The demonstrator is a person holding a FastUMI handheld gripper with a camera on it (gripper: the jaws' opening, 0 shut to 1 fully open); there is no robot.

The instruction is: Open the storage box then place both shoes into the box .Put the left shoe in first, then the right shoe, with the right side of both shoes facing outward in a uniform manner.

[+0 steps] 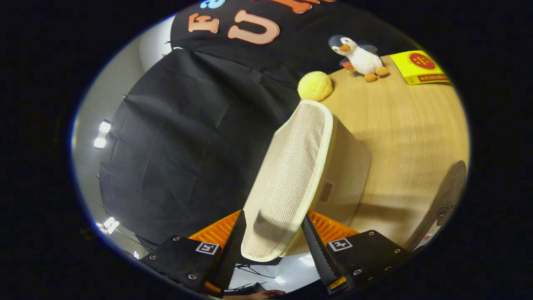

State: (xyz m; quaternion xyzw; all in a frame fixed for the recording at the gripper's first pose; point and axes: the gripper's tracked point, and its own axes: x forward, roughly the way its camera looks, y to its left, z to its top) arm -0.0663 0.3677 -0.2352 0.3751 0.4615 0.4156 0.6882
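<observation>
Fingers [233,243] of the gripper [272,246] are pinching a beige shoe [291,179] between them, one pad pressing on each side of its near end, so the claw is closing firmly on the shoe and carrying it. Seen from here, the shoe is running from between the fingers toward 12 o'clock, its woven mesh face turning toward 9 o'clock and its smoother side toward 3 o'clock. Gripping it by one end is probably keeping its sides free, so the required side can be facing outward in the box. Which shoe of the pair this is, I cannot tell. Its mesh is looking coarse and pale, edged by a cream binding, with a small patch showing on the smooth side. Beyond its far end, at 12 o'clock, a yellow ball [315,86] is sitting on the wooden table [408,137]. At 1 o'clock a plush penguin [360,57] is standing, and a yellow packet [418,66] is lying just beside it at 2 o'clock.
</observation>
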